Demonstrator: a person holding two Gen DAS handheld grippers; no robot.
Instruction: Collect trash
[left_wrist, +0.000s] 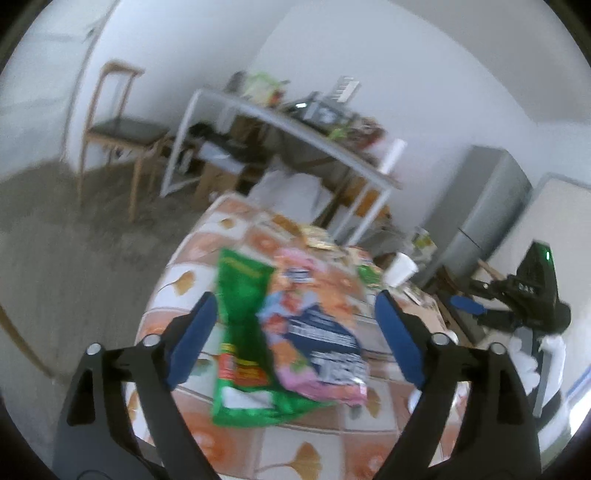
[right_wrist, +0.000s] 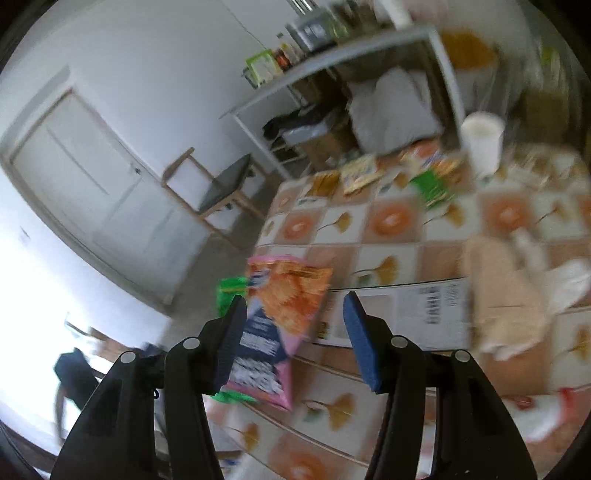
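Two snack bags are seen lying flat on a counter (left_wrist: 380, 402) covered with an orange-and-white leaf-patterned cloth; both pictures are blurred. In the left wrist view, the left gripper (left_wrist: 295, 314) is held above the counter with its jaws released and spread wide, nothing being pressed between the blue pads. The green bag (left_wrist: 242, 332) and the pink bag (left_wrist: 317, 332) are framed directly ahead of and below these jaws, between the two pads in the picture but not touched by them. The pink bag is laid partly over the green one, on the side nearer the right pad. Both bags are stretched with their long axes running away from the jaws, roughly along the pointing line, so the jaws are set across the bags' short width. In the right wrist view, the right gripper (right_wrist: 295, 321) is seen with its jaws parted about halfway and empty. The same pink bag (right_wrist: 280, 321) lies ahead and toward the left pad, partly hidden behind it, with a strip of the green bag (right_wrist: 232, 288) showing beyond. A flat printed sheet lies ahead toward the right pad. The bags appear more squarely centred for the left jaws, so the left hand is judged better placed. A white cup (right_wrist: 482, 144) and smaller wrappers lie far ahead, well apart from both jaws.
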